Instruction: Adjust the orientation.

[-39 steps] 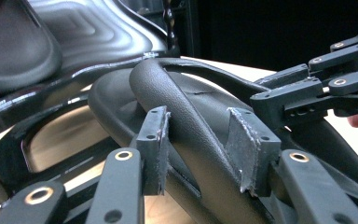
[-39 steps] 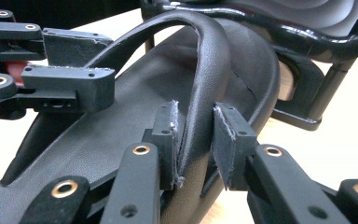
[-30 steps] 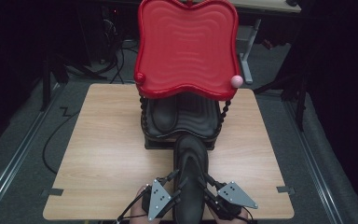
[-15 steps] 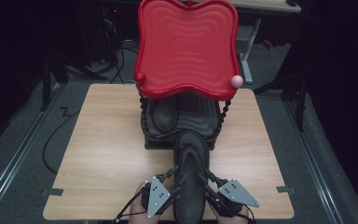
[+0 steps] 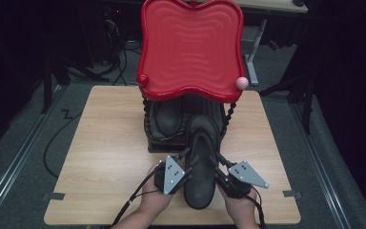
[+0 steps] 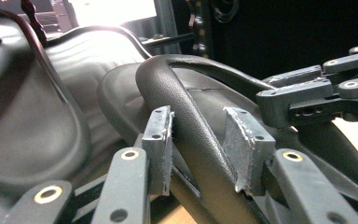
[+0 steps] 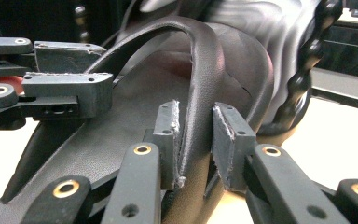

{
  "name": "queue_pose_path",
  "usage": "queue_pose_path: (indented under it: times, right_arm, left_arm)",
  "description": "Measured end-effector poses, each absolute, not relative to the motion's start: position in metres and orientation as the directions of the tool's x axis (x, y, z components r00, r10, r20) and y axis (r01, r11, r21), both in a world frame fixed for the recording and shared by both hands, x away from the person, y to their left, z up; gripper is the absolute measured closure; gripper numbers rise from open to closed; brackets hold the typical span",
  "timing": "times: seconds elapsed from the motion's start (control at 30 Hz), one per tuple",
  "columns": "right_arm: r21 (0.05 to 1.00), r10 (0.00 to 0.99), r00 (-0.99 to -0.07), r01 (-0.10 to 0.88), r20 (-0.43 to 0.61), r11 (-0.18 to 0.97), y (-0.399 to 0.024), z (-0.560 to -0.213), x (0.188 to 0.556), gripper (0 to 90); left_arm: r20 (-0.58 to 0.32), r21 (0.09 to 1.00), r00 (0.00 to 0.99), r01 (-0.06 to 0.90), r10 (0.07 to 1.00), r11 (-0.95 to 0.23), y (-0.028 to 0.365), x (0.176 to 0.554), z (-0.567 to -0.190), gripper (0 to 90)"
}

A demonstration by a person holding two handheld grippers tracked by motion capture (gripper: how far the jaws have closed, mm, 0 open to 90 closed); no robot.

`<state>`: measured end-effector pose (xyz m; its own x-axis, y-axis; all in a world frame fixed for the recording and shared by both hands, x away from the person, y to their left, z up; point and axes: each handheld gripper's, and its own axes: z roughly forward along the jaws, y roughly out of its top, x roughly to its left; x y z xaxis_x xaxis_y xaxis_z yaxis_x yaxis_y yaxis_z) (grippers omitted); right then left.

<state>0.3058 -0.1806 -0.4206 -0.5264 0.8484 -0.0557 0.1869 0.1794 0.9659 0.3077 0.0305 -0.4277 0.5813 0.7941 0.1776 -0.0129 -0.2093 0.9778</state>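
Observation:
A black flip-flop sandal hangs lengthwise over the table's near middle, its toe reaching the shoe stand. My left gripper is shut on the sandal's left strap, the pads pressing on both of its sides. My right gripper is shut on the right strap, a thin band pinched between its pads. In the left gripper view the right gripper shows across the sole. In the right gripper view the left gripper shows the same way. A hand holds each gripper at the table's near edge.
A wavy red tray stands tilted on black beaded posts at the back of the wooden table, with a pink ball at its right corner. Another black shoe lies under it. Cables run along the floor at left.
Both grippers and the sandal have moved away from the person, toward the stand, and risen a little. The sandal's toe now overlaps the stand's lower shelf.

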Motion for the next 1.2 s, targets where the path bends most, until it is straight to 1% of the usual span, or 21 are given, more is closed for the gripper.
queue_pose_path:
  times: [0.23, 0.33, 0.5, 0.57, 0.6, 0.7, 0.83, 0.9, 0.93, 1.0, 1.17, 1.2]
  right_arm:
    - [0.966, 0.867, -0.493, 0.184, -0.071, 0.183, -0.172, -0.409, 0.350, 72.2]
    - [0.959, 0.873, -0.477, 0.186, -0.103, 0.215, -0.162, -0.405, 0.364, 72.1]
    - [0.956, 0.885, -0.454, 0.204, -0.101, 0.213, -0.154, -0.400, 0.383, 72.3]
    - [0.953, 0.885, -0.456, 0.217, -0.094, 0.213, -0.154, -0.402, 0.388, 70.1]
    - [0.954, 0.882, -0.465, 0.219, -0.081, 0.203, -0.155, -0.403, 0.389, 69.4]
    - [0.954, 0.882, -0.463, 0.214, -0.089, 0.208, -0.156, -0.403, 0.387, 67.3]
    - [0.960, 0.874, -0.478, 0.195, -0.088, 0.203, -0.158, -0.399, 0.380, 62.2]
    - [0.962, 0.869, -0.487, 0.185, -0.087, 0.200, -0.158, -0.396, 0.374, 61.3]
    - [0.964, 0.863, -0.497, 0.178, -0.084, 0.196, -0.159, -0.395, 0.368, 61.8]
    - [0.969, 0.852, -0.517, 0.163, -0.078, 0.187, -0.160, -0.397, 0.351, 67.0]
    - [0.966, 0.816, -0.575, 0.176, -0.057, 0.191, -0.158, -0.424, 0.293, 87.9]
    - [0.963, 0.809, -0.585, 0.180, -0.057, 0.198, -0.156, -0.431, 0.283, 89.8]
  left_arm:
    - [0.210, 0.971, 0.520, -0.011, 0.828, -0.239, 0.031, 0.350, -0.421, 64.8]
    - [0.199, 0.972, 0.495, 0.009, 0.846, -0.234, 0.034, 0.365, -0.419, 66.2]
    - [0.195, 0.970, 0.459, 0.041, 0.867, -0.240, 0.031, 0.374, -0.420, 66.8]
    - [0.208, 0.967, 0.429, 0.047, 0.879, -0.252, 0.027, 0.375, -0.421, 67.6]
    - [0.201, 0.968, 0.423, 0.054, 0.884, -0.246, 0.026, 0.375, -0.420, 68.2]
    - [0.184, 0.969, 0.403, 0.078, 0.897, -0.234, 0.024, 0.376, -0.417, 70.4]
    - [0.169, 0.969, 0.386, 0.103, 0.907, -0.224, 0.022, 0.378, -0.416, 76.6]
    - [0.164, 0.969, 0.381, 0.108, 0.910, -0.220, 0.021, 0.379, -0.417, 79.7]
    - [0.163, 0.970, 0.375, 0.109, 0.913, -0.218, 0.021, 0.378, -0.416, 80.6]
    - [0.159, 0.970, 0.371, 0.114, 0.915, -0.214, 0.021, 0.379, -0.415, 80.5]
    - [0.157, 0.970, 0.368, 0.117, 0.917, -0.214, 0.020, 0.379, -0.415, 80.8]
    - [0.158, 0.970, 0.366, 0.118, 0.917, -0.214, 0.020, 0.379, -0.415, 80.9]
